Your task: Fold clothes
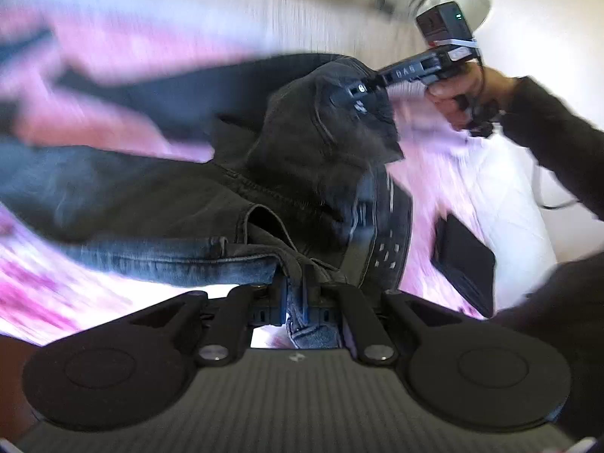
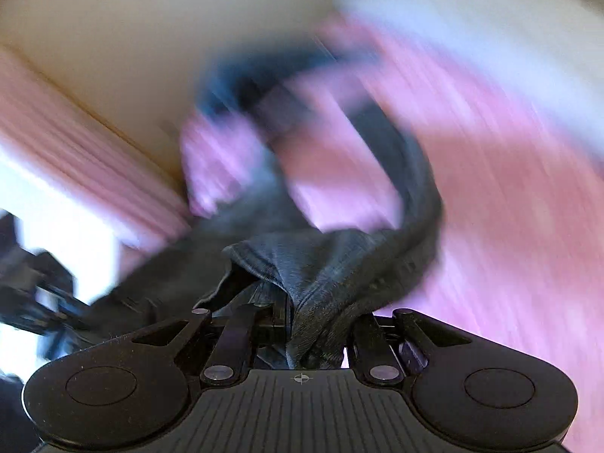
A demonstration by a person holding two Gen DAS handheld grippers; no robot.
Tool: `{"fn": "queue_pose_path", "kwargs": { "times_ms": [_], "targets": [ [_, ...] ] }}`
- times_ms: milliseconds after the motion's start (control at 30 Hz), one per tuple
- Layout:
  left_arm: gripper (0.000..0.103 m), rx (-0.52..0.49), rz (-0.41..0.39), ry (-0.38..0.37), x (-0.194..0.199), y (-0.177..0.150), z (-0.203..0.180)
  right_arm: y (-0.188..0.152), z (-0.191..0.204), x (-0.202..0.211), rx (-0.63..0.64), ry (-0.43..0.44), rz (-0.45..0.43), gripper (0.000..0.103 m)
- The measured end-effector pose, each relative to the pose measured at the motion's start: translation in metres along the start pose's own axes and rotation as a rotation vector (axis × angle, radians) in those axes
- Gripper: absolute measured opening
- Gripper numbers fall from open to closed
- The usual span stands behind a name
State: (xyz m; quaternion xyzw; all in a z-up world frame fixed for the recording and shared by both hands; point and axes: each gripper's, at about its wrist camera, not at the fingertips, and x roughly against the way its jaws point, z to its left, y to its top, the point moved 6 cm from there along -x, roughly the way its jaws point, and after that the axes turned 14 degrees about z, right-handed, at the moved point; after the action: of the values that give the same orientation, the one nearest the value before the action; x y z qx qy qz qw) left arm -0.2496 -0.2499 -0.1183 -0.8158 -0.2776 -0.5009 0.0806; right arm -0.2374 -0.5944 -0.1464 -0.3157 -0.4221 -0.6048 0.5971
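A pair of dark grey-blue jeans (image 1: 158, 204) hangs in the air above a pink bedspread (image 1: 49, 287). My left gripper (image 1: 296, 294) is shut on the waistband of the jeans. My right gripper (image 1: 356, 96) shows at the upper right in the left wrist view, shut on another part of the waist. In the right wrist view my right gripper (image 2: 302, 324) clamps a bunch of jeans (image 2: 339, 264) cloth, and the legs trail away over the bed. Both views are blurred by motion.
A black flat object (image 1: 466, 260) lies on the bedspread at the right. A white pillow or sheet (image 1: 506, 196) lies beyond it. A pale wall (image 2: 113, 56) rises behind the pink bed (image 2: 509, 207).
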Motion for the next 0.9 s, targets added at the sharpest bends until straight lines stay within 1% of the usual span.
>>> {"fn": "queue_pose_path", "kwargs": {
  "times_ms": [33, 67, 133, 167, 233, 300, 367, 400, 433, 500, 533, 567, 600, 633, 667, 700, 733, 767, 800, 833, 900],
  "targets": [
    [0.005, 0.011, 0.051, -0.014, -0.040, 0.007, -0.001, -0.026, -0.028, -0.032, -0.058, -0.048, 0.083, 0.008],
    [0.005, 0.023, 0.101, -0.027, -0.079, 0.013, -0.003, -0.043, -0.051, -0.056, -0.094, -0.095, 0.152, 0.008],
    [0.006, -0.016, 0.196, -0.045, -0.137, 0.027, -0.019, -0.084, -0.096, -0.102, -0.165, -0.181, 0.269, 0.008],
    [0.007, -0.063, 0.236, -0.038, -0.156, 0.034, -0.032, -0.100, -0.110, -0.115, -0.200, -0.196, 0.294, 0.008],
    [0.007, -0.191, 0.314, -0.003, -0.172, 0.042, -0.059, -0.121, -0.125, -0.131, -0.227, -0.204, 0.301, 0.008],
    [0.009, -0.299, 0.369, 0.011, -0.167, 0.050, -0.072, -0.129, -0.133, -0.134, -0.198, -0.236, 0.301, 0.008],
    [0.010, -0.327, 0.391, -0.003, -0.150, 0.052, -0.065, -0.139, -0.142, -0.127, -0.168, -0.290, 0.293, 0.008],
    [0.015, -0.329, 0.393, -0.018, -0.140, 0.056, -0.059, -0.144, -0.147, -0.123, -0.153, -0.317, 0.289, 0.008],
    [0.015, -0.336, 0.391, -0.044, -0.126, 0.057, -0.054, -0.142, -0.156, -0.119, -0.156, -0.350, 0.276, 0.008],
    [0.033, -0.353, 0.379, -0.077, -0.101, 0.073, -0.044, -0.132, -0.174, -0.109, -0.200, -0.380, 0.236, 0.009],
    [0.036, -0.370, 0.372, -0.083, -0.086, 0.075, -0.037, -0.129, -0.179, -0.107, -0.227, -0.390, 0.217, 0.009],
    [0.041, -0.396, 0.362, -0.062, -0.080, 0.083, -0.024, -0.126, -0.185, -0.106, -0.255, -0.400, 0.197, 0.010],
    [0.045, -0.422, 0.352, -0.032, -0.077, 0.092, -0.011, -0.123, -0.190, -0.104, -0.282, -0.410, 0.178, 0.012],
    [0.047, -0.449, 0.341, -0.002, -0.074, 0.101, 0.003, -0.121, -0.193, -0.108, -0.313, -0.418, 0.179, 0.013],
    [0.051, -0.488, 0.318, 0.057, -0.071, 0.113, 0.021, -0.121, -0.185, -0.110, -0.335, -0.441, 0.188, 0.019],
    [0.056, -0.531, 0.291, 0.125, -0.069, 0.127, 0.041, -0.121, -0.177, -0.112, -0.357, -0.464, 0.198, 0.033],
    [0.059, -0.581, 0.258, 0.210, -0.069, 0.140, 0.062, -0.119, -0.167, -0.114, -0.375, -0.515, 0.203, 0.039],
    [0.060, -0.633, 0.228, 0.306, -0.073, 0.153, 0.083, -0.118, -0.161, -0.117, -0.396, -0.566, 0.200, 0.053],
    [0.060, -0.699, 0.215, 0.405, -0.082, 0.164, 0.103, -0.120, -0.158, -0.118, -0.427, -0.610, 0.193, 0.057],
    [0.060, -0.769, 0.208, 0.504, -0.092, 0.174, 0.123, -0.127, -0.153, -0.115, -0.474, -0.655, 0.182, 0.058],
    [0.060, -0.892, 0.210, 0.634, -0.108, 0.192, 0.162, -0.129, -0.138, -0.114, -0.542, -0.742, 0.164, 0.061]
  ]
}}
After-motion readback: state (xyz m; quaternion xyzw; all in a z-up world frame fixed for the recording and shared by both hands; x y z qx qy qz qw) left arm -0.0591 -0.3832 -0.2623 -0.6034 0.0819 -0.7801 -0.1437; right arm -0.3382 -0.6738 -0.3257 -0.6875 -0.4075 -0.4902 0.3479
